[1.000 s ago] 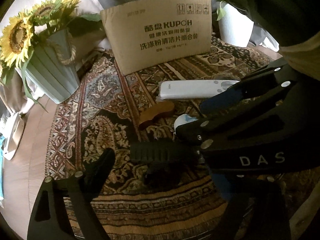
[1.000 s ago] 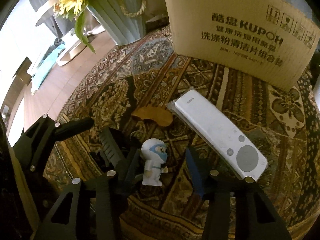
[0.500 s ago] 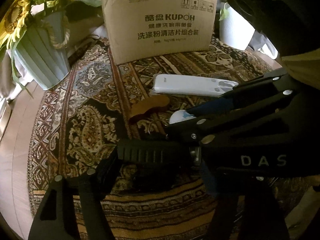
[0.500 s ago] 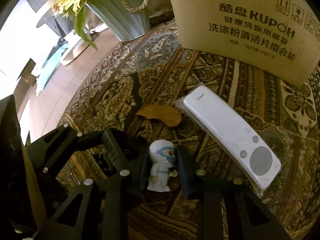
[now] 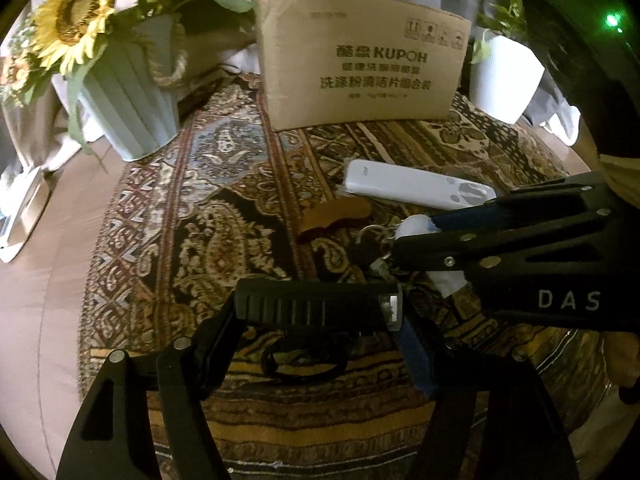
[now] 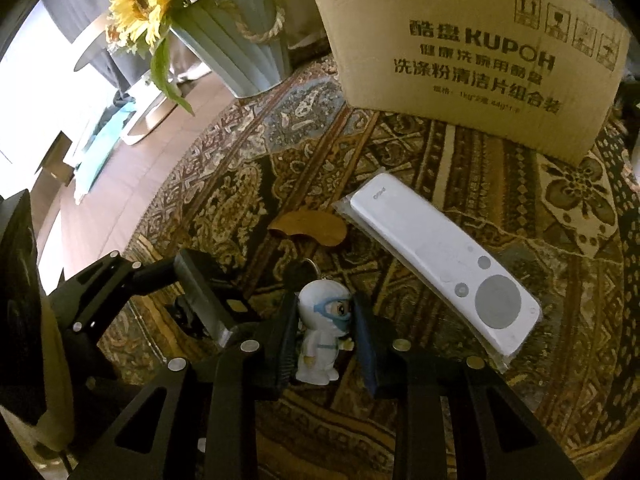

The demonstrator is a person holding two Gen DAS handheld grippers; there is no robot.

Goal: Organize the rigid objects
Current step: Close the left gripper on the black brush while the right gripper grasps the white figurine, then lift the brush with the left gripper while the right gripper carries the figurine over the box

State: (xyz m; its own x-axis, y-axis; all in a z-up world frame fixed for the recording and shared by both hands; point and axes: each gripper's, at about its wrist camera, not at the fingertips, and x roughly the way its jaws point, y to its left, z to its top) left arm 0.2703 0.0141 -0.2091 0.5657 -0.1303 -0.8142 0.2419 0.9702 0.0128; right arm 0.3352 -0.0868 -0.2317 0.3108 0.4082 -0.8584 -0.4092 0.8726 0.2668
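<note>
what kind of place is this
Probably a home living room: a patterned rug on a wood floor, a sunflower pot, and a white TV remote lying near a cardboard box.

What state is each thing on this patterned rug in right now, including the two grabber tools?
Left gripper: shut on a black bar.
Right gripper: shut on the white figurine, which stands upright.
Remote: lying flat in a clear wrapper, untouched.
Wooden piece: lying flat, beside the remote.
Cardboard box: standing upright.
Sunflower pot: upright.
</note>
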